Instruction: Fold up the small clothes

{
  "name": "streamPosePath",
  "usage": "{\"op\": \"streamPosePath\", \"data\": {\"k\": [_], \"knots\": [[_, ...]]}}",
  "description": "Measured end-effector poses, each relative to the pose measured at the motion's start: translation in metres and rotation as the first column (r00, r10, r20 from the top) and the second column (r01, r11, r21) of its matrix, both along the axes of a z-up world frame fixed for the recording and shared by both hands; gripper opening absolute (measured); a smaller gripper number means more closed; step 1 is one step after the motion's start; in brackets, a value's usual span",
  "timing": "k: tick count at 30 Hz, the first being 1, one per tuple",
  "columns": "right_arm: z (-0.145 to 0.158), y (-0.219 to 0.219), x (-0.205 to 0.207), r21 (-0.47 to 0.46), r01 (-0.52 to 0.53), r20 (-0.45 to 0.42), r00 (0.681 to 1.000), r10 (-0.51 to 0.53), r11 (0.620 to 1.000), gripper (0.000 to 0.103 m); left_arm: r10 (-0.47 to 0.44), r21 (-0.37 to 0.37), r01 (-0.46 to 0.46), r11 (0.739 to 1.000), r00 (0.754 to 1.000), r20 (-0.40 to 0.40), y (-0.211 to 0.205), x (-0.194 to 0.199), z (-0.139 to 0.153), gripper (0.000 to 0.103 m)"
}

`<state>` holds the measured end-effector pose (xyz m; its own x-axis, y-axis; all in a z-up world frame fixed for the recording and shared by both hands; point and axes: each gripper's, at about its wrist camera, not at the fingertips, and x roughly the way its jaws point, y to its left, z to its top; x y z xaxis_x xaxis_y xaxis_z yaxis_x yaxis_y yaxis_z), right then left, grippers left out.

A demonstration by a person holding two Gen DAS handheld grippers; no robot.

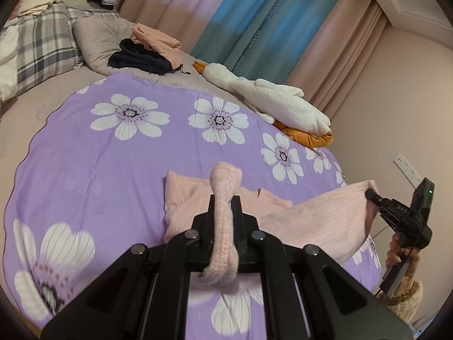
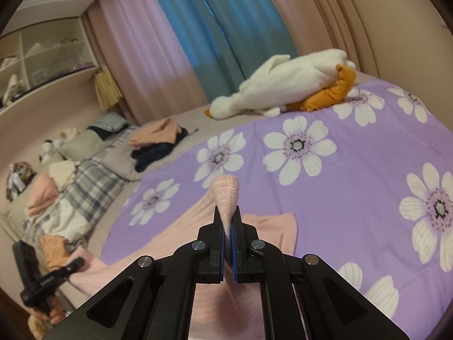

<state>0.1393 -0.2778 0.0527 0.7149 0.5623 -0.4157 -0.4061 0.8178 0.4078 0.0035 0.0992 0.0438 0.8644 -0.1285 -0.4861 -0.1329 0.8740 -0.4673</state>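
Observation:
A small pink ribbed garment lies partly on the purple flowered sheet and is lifted at two edges. My left gripper is shut on its knitted pink hem, which bunches between the jaws. My right gripper is shut on another edge of the same garment. The right gripper also shows in the left wrist view, at the right, pinching the raised cloth. The left gripper shows at the lower left of the right wrist view. The garment sags between the two grippers.
A white plush goose with orange feet lies at the bed's far side by the curtains. Folded peach and dark clothes sit on a grey pillow. Plaid pillows and more clothes are at the left. A wall socket is at the right.

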Motion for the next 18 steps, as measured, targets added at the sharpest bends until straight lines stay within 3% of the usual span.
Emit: {"op": "streamPosePath", "data": {"k": [9, 14, 18], "knots": [[-0.035, 0.034, 0.079, -0.121, 0.055, -0.108, 0.992, -0.068, 0.991, 0.005, 0.0, 0.043, 0.004, 0.999, 0.996, -0.095, 0.022, 0.093, -0.03, 0.007], [-0.074, 0.049, 0.121, -0.188, 0.068, -0.202, 0.974, -0.106, 0.98, 0.005, -0.039, 0.012, 0.043, 0.999, 0.974, -0.223, 0.035, 0.147, -0.074, 0.007], [-0.104, 0.053, 0.141, -0.227, 0.075, -0.265, 0.954, -0.136, 0.971, 0.005, -0.021, 0.019, 0.027, 0.999, 0.954, -0.298, 0.042, 0.167, -0.108, 0.009]]}}
